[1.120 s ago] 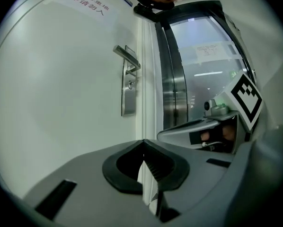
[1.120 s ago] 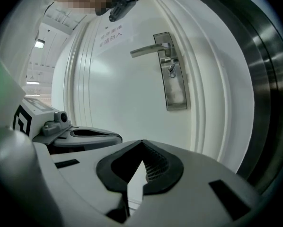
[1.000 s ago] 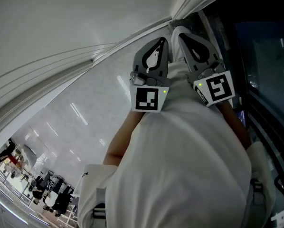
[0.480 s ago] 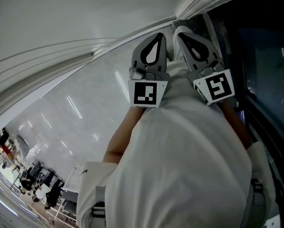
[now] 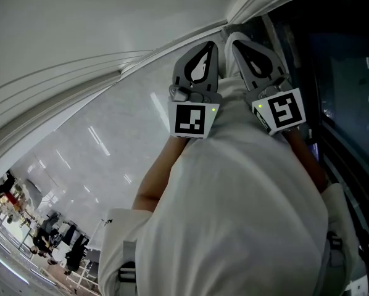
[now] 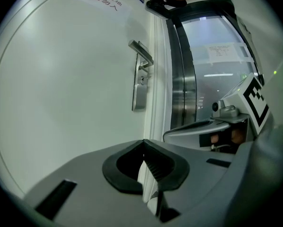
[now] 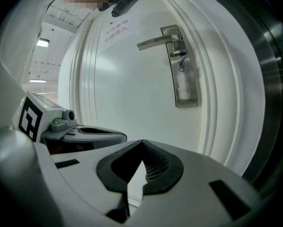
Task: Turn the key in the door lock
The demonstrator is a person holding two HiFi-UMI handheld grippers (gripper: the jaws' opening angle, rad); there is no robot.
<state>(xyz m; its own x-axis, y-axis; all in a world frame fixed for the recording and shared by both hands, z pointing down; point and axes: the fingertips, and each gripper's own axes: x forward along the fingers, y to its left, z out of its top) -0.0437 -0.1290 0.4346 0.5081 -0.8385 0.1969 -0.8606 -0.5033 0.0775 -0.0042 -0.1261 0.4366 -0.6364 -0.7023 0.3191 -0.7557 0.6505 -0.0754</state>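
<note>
a person in a white shirt (image 5: 234,214) faces a white door (image 6: 61,89) with a two-jaw tool in each hand. at left, the left gripper (image 6: 144,143) points at the door panel, its jaws brought together at the tips with nothing caught between them. just beside it, the right gripper (image 7: 141,143) is likewise closed up tight and carries nothing. the two tools sit side by side, near each other but apart. further right, by the door's edge, a metal lever handle (image 7: 158,42) juts out level from a long lock plate (image 7: 183,82), and under the handle a small key (image 7: 181,64) appears to hang from the keyhole. both tools are well apart from it, and neither touches handle, plate or key. at far right, a steel frame (image 6: 181,79) and a dark glass panel (image 5: 345,73) border the door.

the job looks barely begun. the key seems already seated in the lock, but it has not been gripped, and nothing shows whether it has been turned. what is left, by this reading, is to bring one tool up to the key, part its jaws, pinch the key's bow and twist it. the right gripper, which has the lock plate more squarely ahead, looks the likelier one for it.
</note>
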